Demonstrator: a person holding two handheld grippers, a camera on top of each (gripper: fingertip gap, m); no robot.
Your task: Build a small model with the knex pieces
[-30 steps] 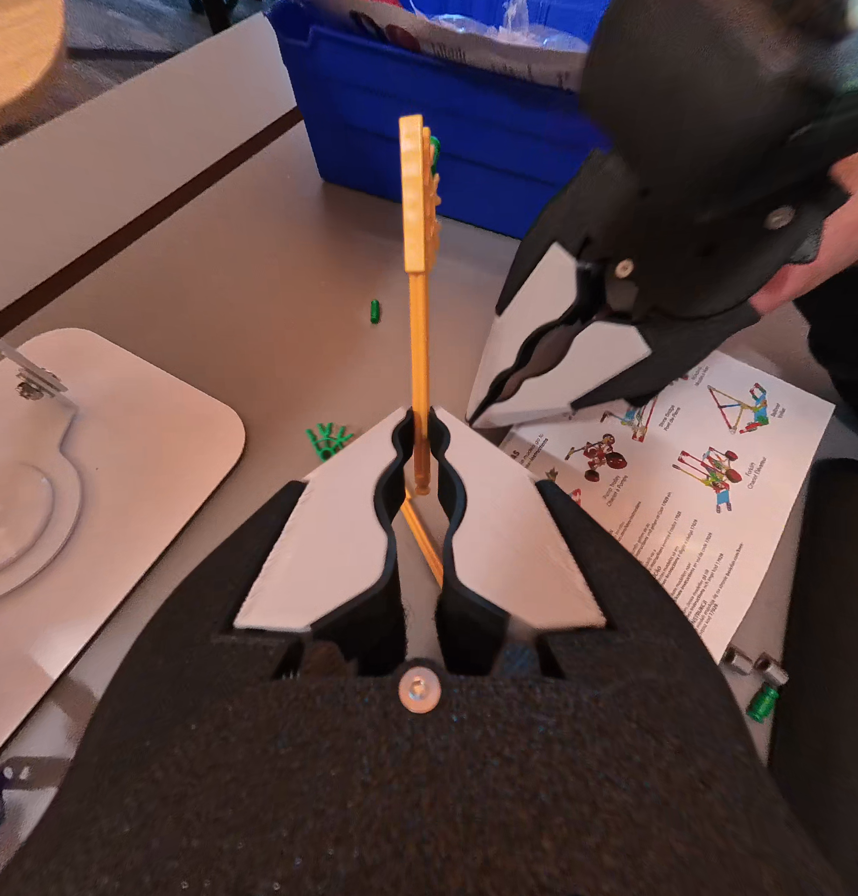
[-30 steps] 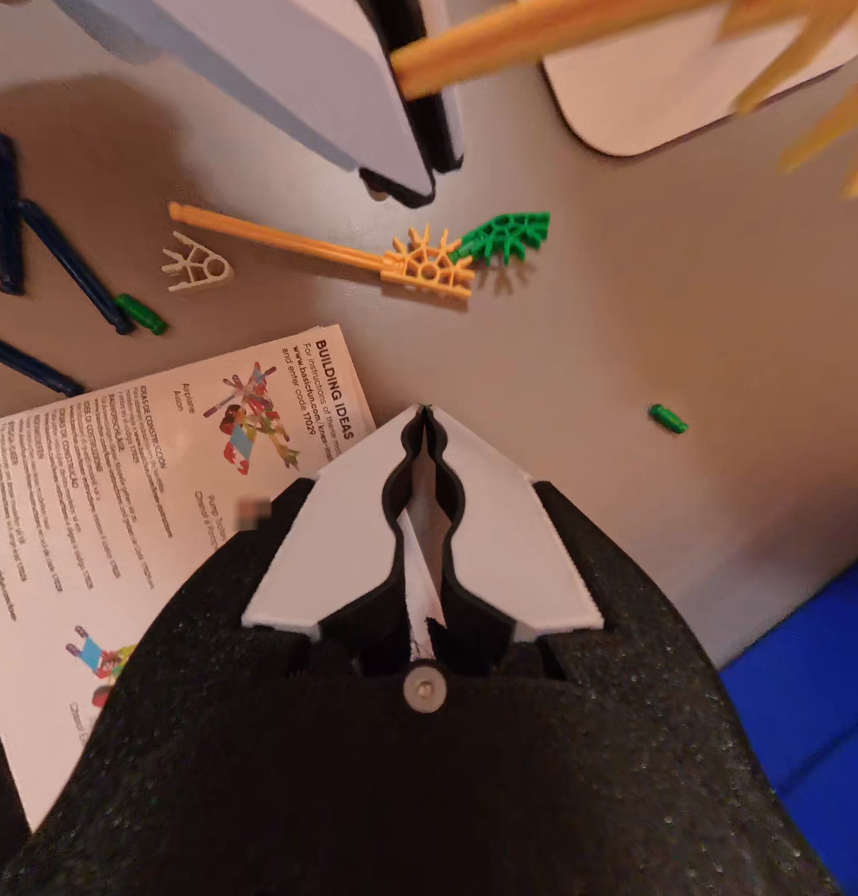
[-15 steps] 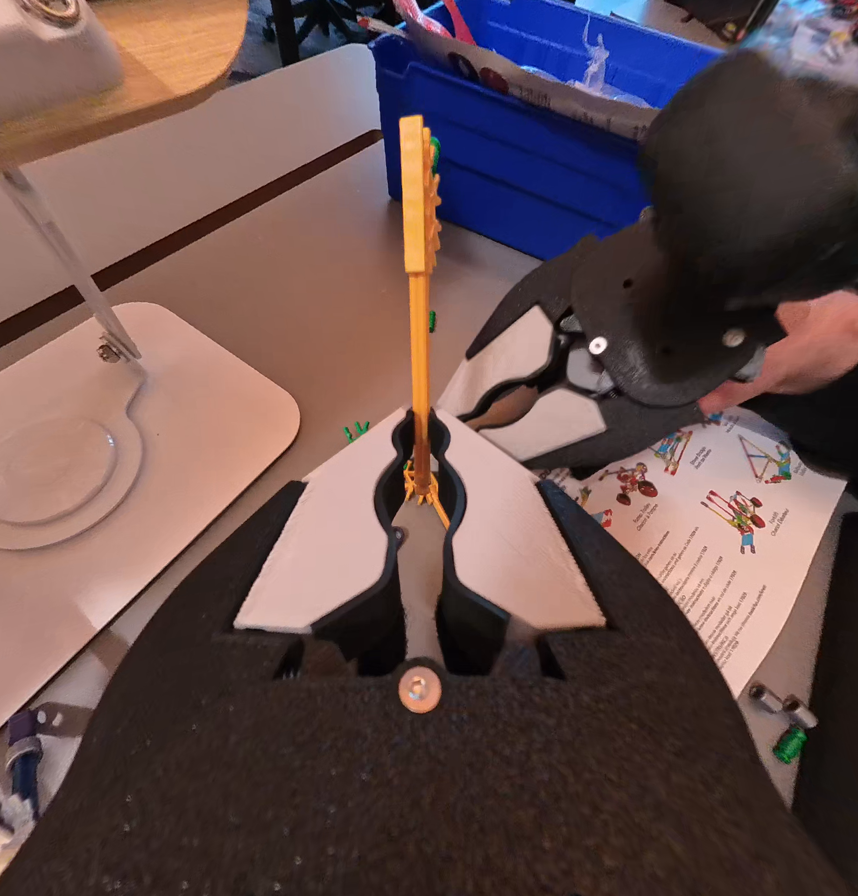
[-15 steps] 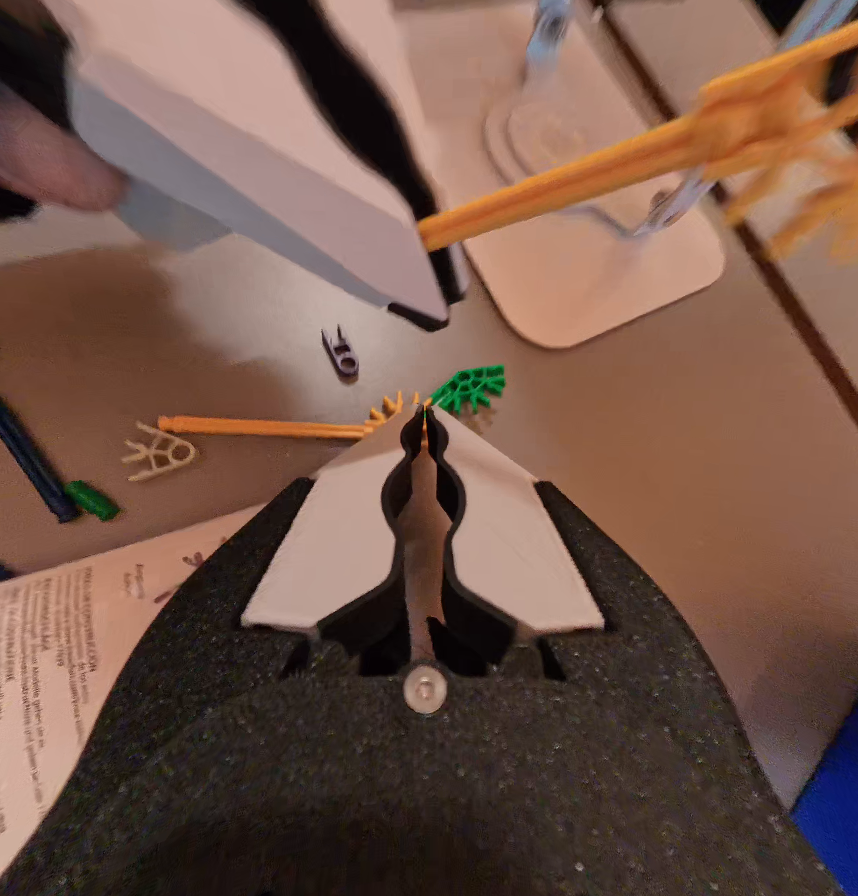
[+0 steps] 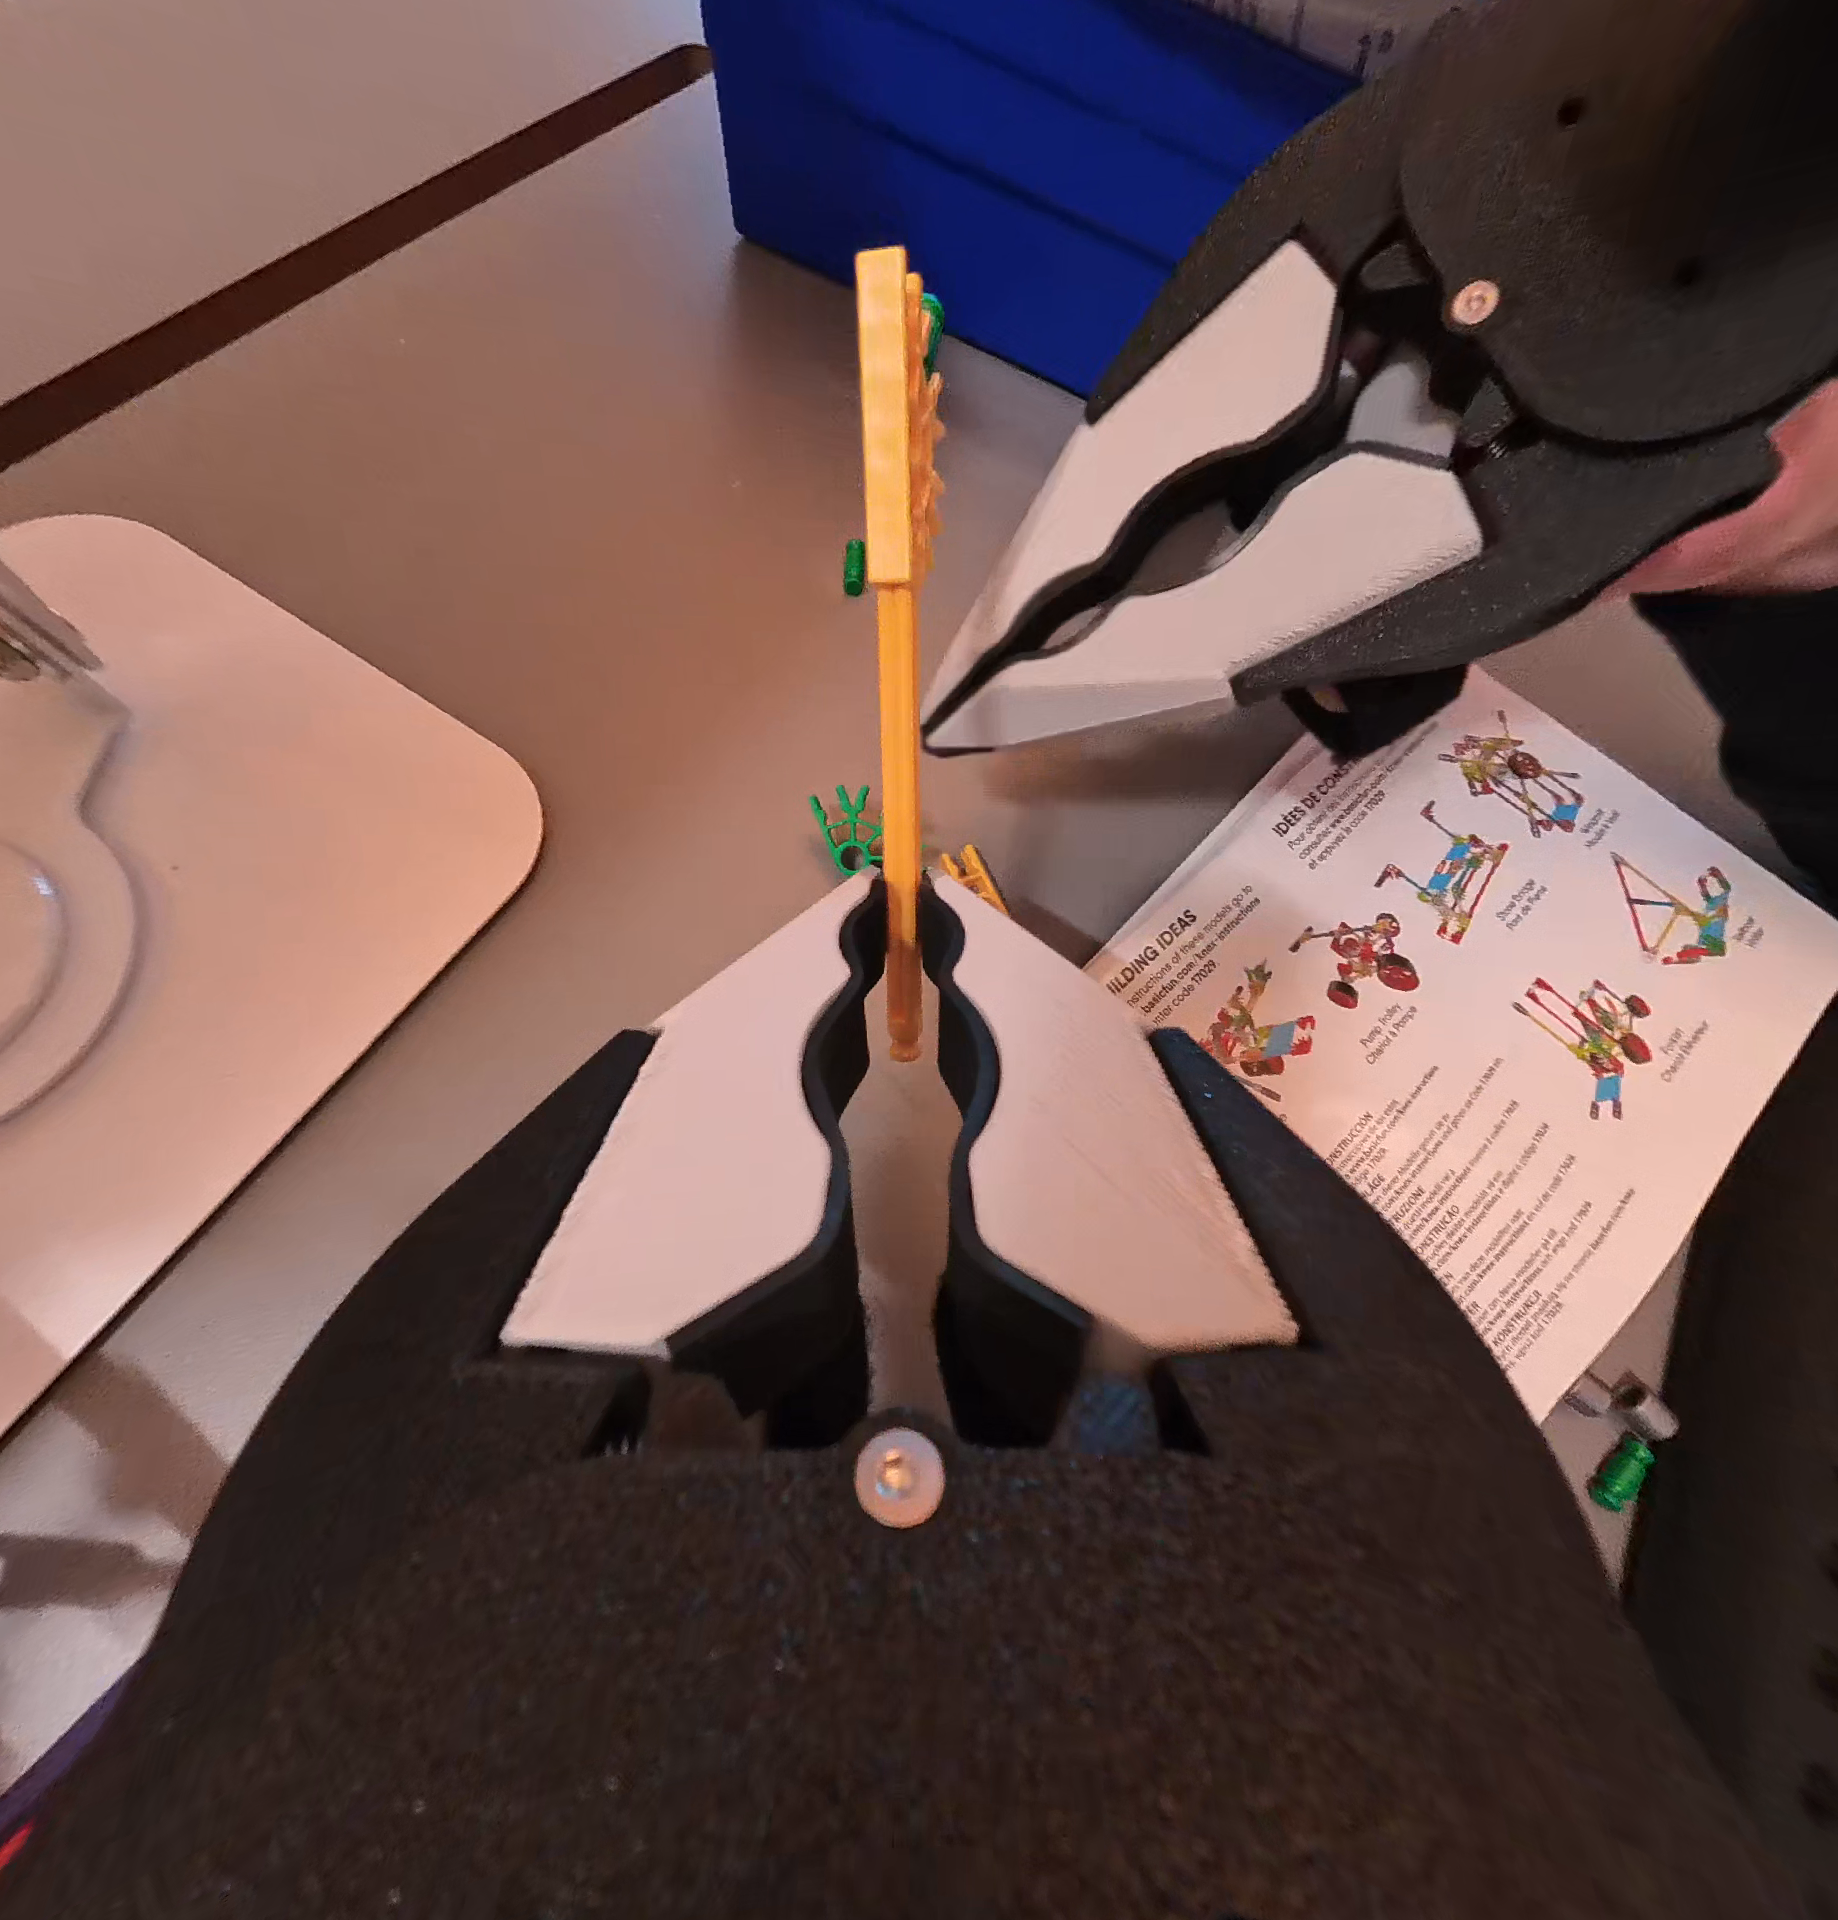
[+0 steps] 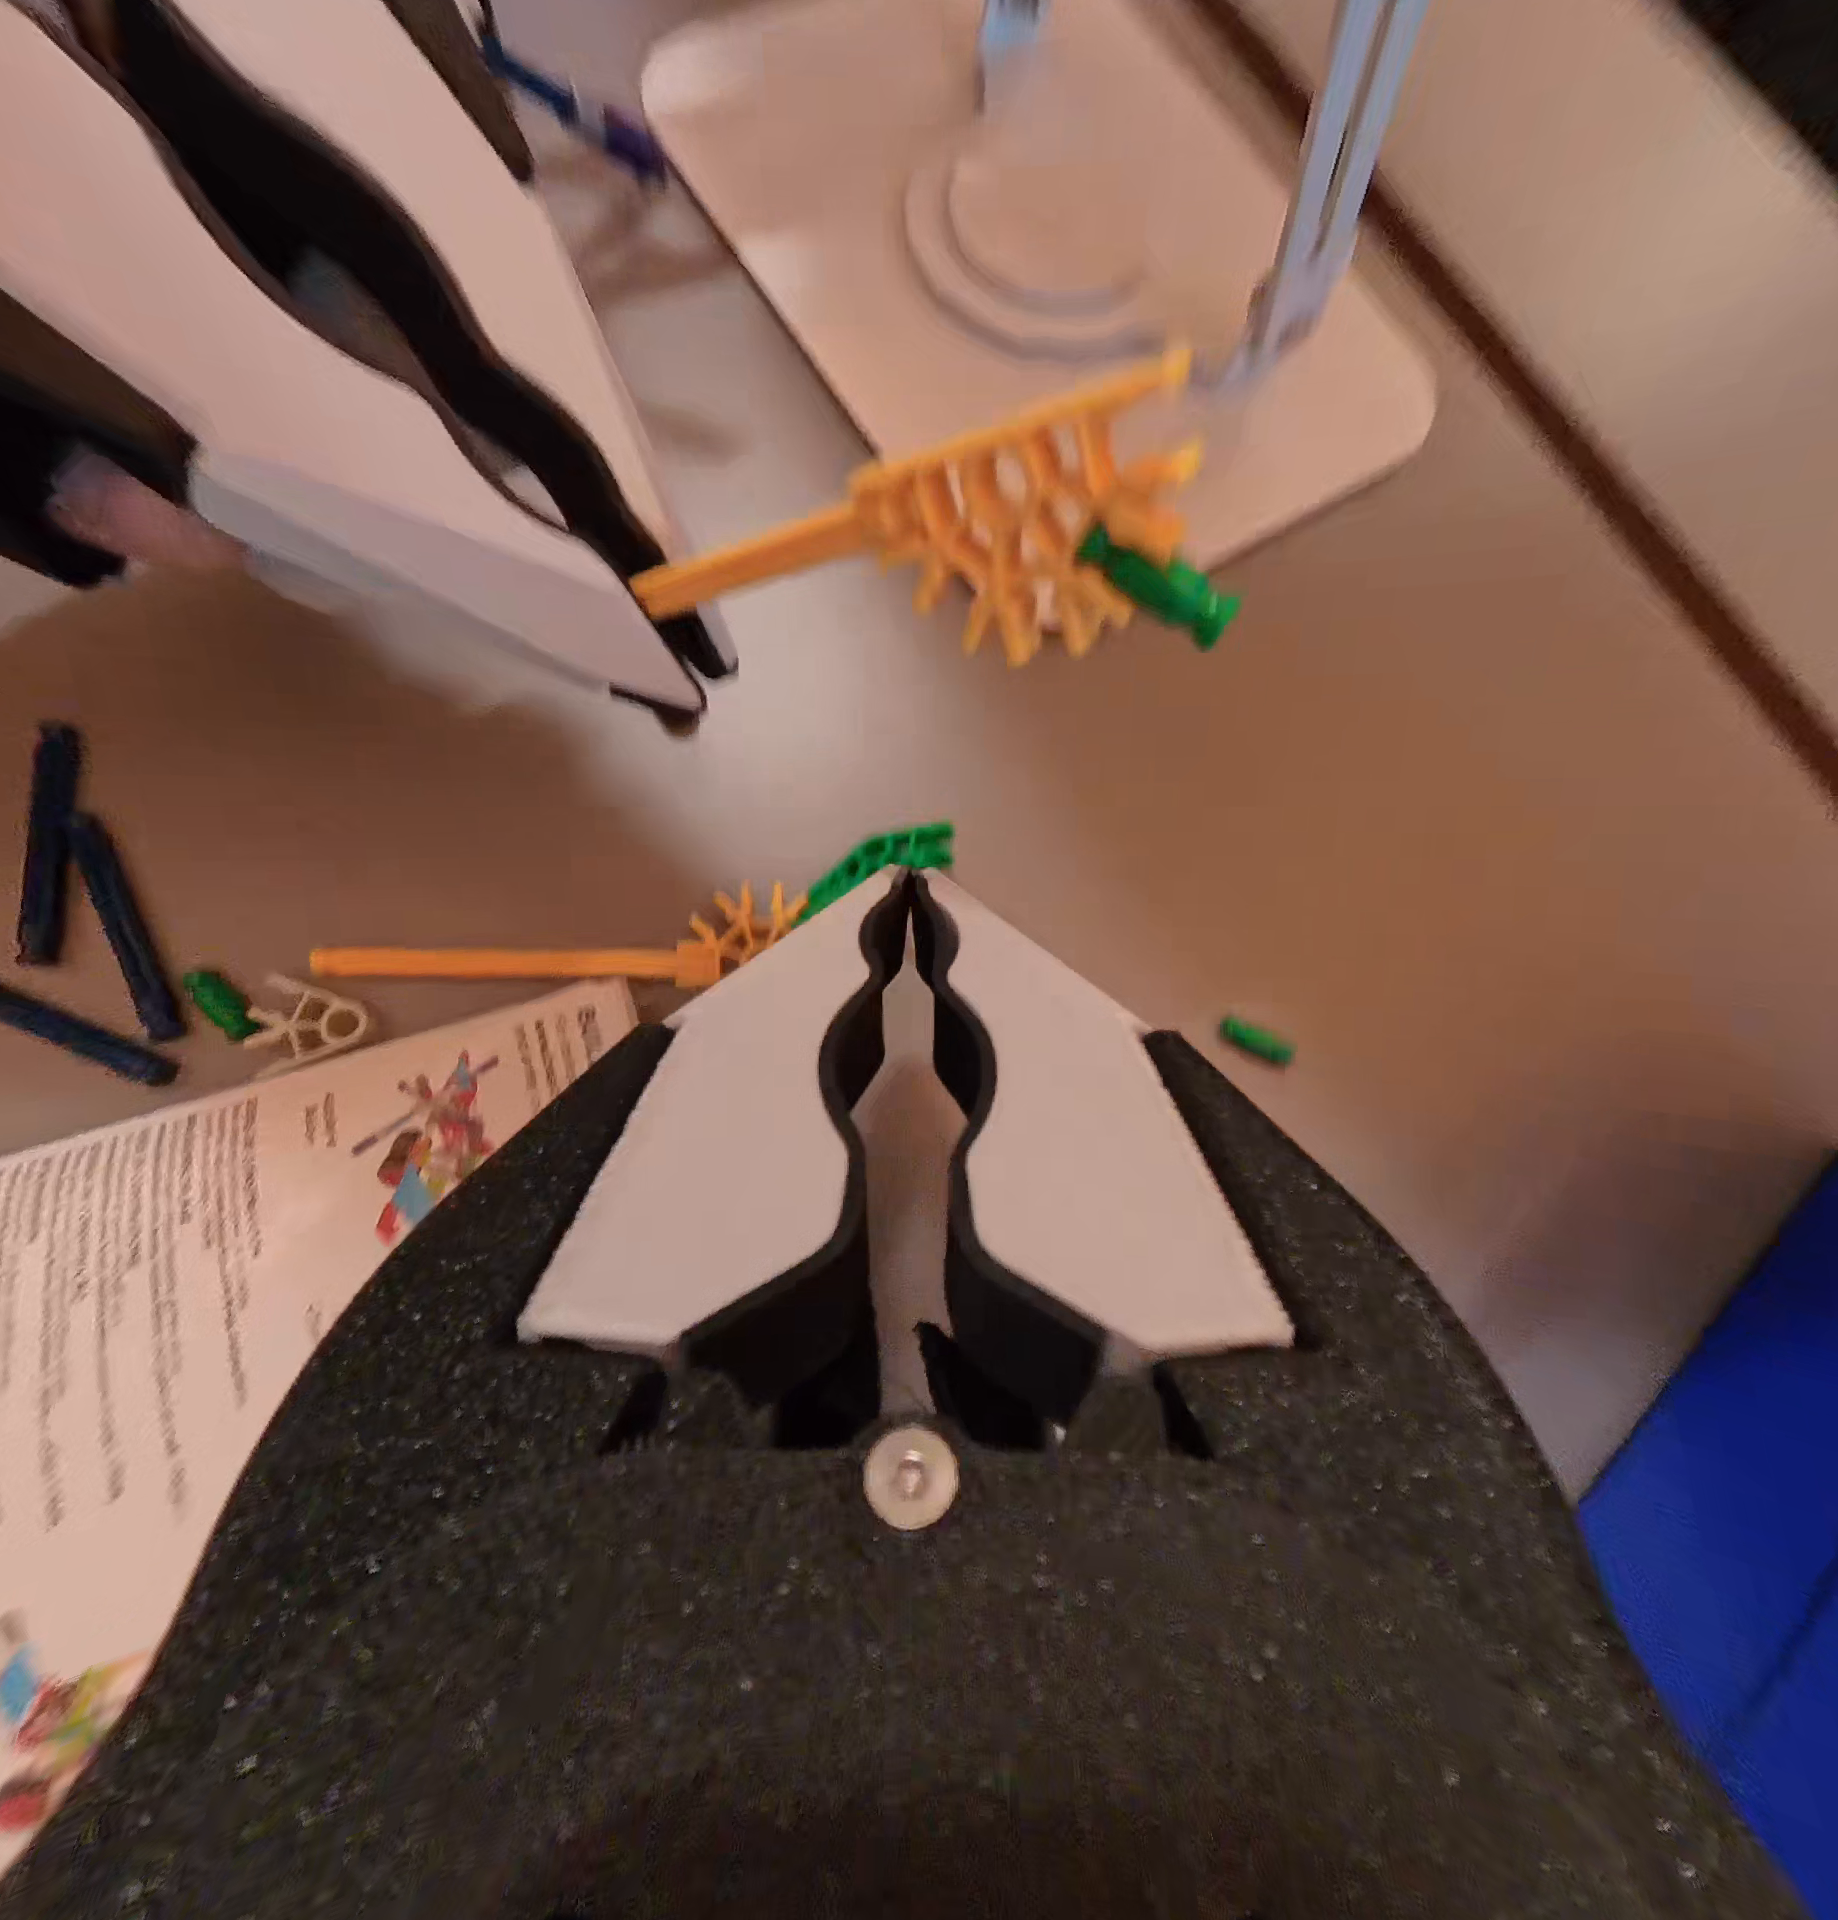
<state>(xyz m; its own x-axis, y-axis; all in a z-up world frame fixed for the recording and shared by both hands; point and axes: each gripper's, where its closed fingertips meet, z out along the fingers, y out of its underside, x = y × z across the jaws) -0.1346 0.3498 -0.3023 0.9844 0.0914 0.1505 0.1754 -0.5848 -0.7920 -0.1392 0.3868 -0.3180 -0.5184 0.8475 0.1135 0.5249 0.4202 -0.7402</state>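
My left gripper is shut on an orange rod and holds it above the table. The rod's far end carries orange snowflake connectors and a short green rod. The same assembly shows in the right wrist view, held by the left gripper. My right gripper is shut and empty, its tips over a green connector and an orange rod with a connector lying on the table. In the left wrist view its tips sit just right of the held rod.
A printed instruction sheet lies at the right. A blue bin stands behind. A white lamp base is at the left. Dark blue rods, a white connector and short green rods lie loose. The left gripper's tips are roughly 5 cm from the right gripper's.
My right gripper has lifted off the table and its tips now sit higher, close beside the held rod. My left gripper has kept its hold on the orange rod.
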